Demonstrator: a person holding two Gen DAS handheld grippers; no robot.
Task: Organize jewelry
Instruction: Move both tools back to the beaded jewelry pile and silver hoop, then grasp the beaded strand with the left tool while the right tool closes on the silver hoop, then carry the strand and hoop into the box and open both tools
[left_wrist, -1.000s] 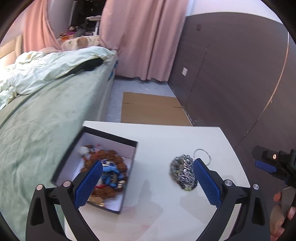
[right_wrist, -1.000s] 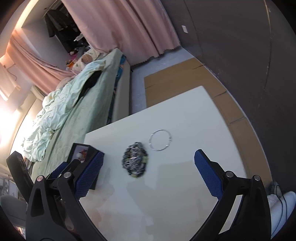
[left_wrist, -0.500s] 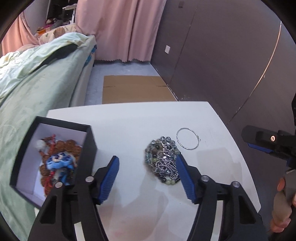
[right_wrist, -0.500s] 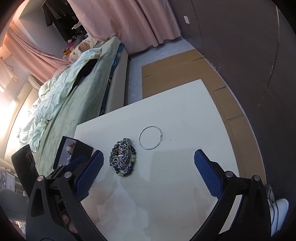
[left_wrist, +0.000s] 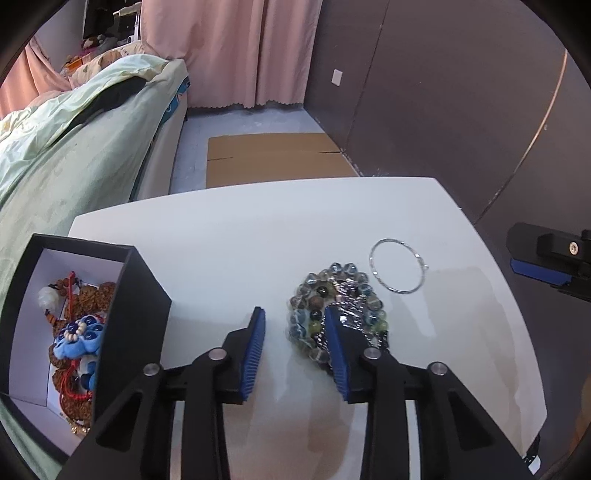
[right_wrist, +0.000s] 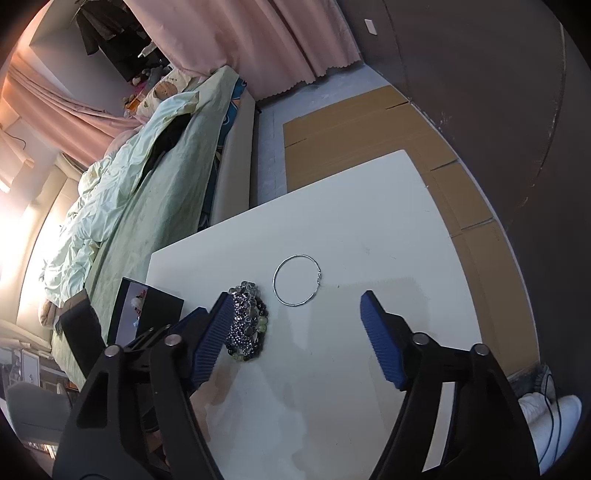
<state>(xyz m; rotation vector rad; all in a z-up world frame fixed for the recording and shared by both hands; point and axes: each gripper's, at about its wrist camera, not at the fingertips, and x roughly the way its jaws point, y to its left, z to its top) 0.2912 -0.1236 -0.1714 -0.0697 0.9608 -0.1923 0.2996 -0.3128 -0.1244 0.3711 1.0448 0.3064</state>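
Compared with the views of a second ago, the left gripper (left_wrist: 295, 332) has been narrowed and brought in low over the bead bracelet pile (left_wrist: 338, 314). Its pads are partly closed but not yet clamped: the right pad overlaps the middle of the pile and the left pad stands just left of it. A grasp of the near-left part of the pile appears to be in preparation, for transfer to the black box (left_wrist: 122, 314) at the left of the table (left_wrist: 258, 240), where other jewelry is already held. The silver hoop (left_wrist: 398, 266) is left lying just right of and beyond the pile. The right gripper (right_wrist: 295, 332) is held wide apart above the table, nothing between its pads. No brand, label or legible writing can be made out.
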